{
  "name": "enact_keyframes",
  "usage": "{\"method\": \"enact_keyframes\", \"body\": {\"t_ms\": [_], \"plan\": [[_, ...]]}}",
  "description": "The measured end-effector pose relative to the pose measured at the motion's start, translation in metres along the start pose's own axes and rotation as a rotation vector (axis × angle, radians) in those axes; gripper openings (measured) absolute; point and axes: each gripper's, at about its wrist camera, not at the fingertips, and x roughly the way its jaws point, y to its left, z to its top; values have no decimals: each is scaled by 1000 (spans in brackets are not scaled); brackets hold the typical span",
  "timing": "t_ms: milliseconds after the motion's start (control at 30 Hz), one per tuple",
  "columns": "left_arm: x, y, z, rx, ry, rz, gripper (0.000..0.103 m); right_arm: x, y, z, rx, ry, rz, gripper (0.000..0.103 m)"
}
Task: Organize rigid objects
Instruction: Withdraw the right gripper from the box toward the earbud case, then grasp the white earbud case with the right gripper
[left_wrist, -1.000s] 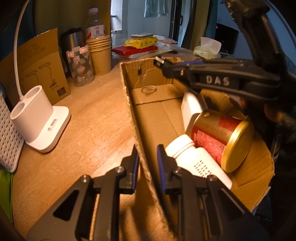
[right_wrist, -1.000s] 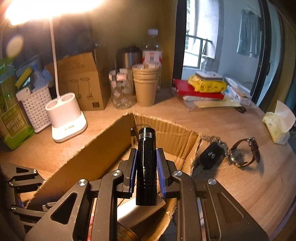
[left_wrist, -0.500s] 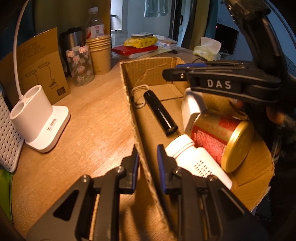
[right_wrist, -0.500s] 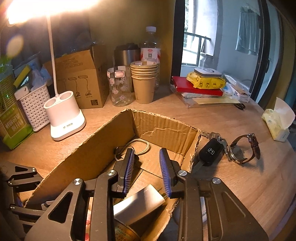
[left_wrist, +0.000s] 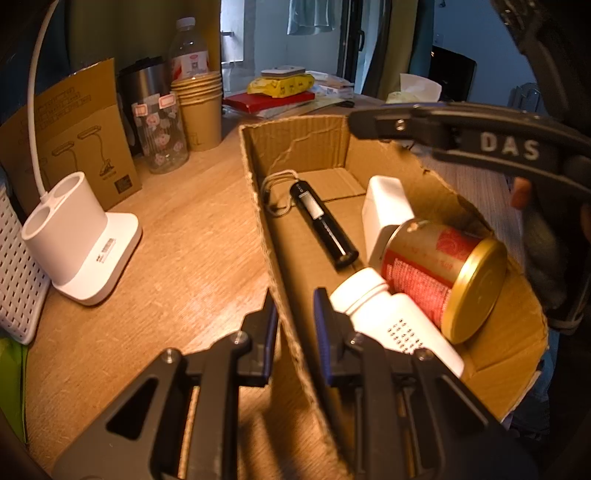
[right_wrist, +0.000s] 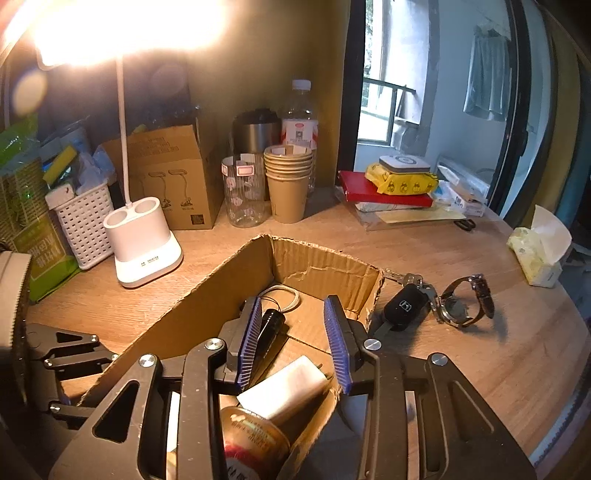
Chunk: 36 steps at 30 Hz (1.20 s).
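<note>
A second ago the right gripper (right_wrist: 291, 339) clamped the flashlight (left_wrist: 323, 225); now its jaws are opening, empty, flashlight lying mid-frame in the box (left_wrist: 295, 136). Left gripper (left_wrist: 293, 325) pinches the box wall. Only the right view shows the key fob (right_wrist: 402, 308) and watch (right_wrist: 463, 301), right of the box.

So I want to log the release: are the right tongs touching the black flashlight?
Apart. The left wrist view shows the flashlight lying on the box floor, with the opening right tongs well above it.
</note>
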Motion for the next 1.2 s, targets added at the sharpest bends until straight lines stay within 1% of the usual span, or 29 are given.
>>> {"method": "enact_keyframes", "body": {"t_ms": [267,500,867,900,967,1200], "plan": [[-2,0,0,2,-2,3,20,-23,0,-1,1,-28,-23,38],[-2,-1,0,1,0,3,20,-40,-7,-7,15,-42,-48,38],[-1,0,1,3,0,3,20,-51,-23,-22,49,-41,-76,39],[-2,0,1,5,-1,4,20,-52,-26,-23,55,-43,-80,39],[-2,0,0,6,-2,4,20,-54,-32,-24,71,-47,-88,50],[-2,0,0,4,-1,2,20,-56,-50,-31,112,-50,-109,52]]}}
